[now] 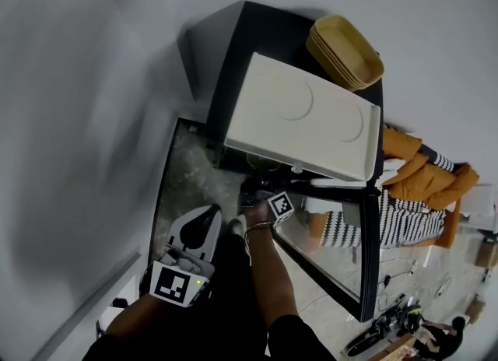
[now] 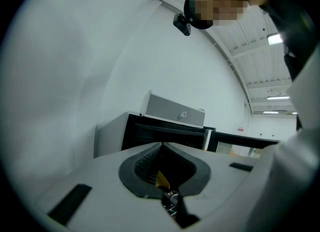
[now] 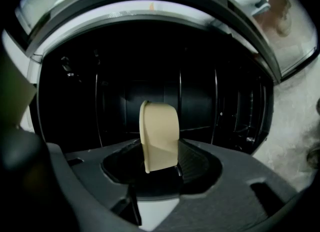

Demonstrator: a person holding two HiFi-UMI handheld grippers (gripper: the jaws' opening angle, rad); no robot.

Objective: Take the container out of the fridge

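Observation:
A beige container [image 3: 160, 133] stands on edge between the pads of my right gripper [image 3: 161, 165], which is shut on it just in front of the dark fridge cavity [image 3: 225, 101]. In the head view the right gripper [image 1: 261, 196] reaches under the white box into the open black fridge [image 1: 233, 56]; the container is hidden there. My left gripper [image 1: 204, 223] hangs low at the left, away from the fridge. In its own view the left gripper [image 2: 162, 148] is shut and holds nothing, and the fridge [image 2: 165, 131] lies ahead.
A white box [image 1: 303, 114] and stacked tan trays [image 1: 346, 48] sit on top of the fridge. The glass door [image 1: 369, 250] is swung open to the right. Orange and striped fabric [image 1: 412, 188] lies beyond it. Cables and clutter [image 1: 397, 324] cover the floor at lower right.

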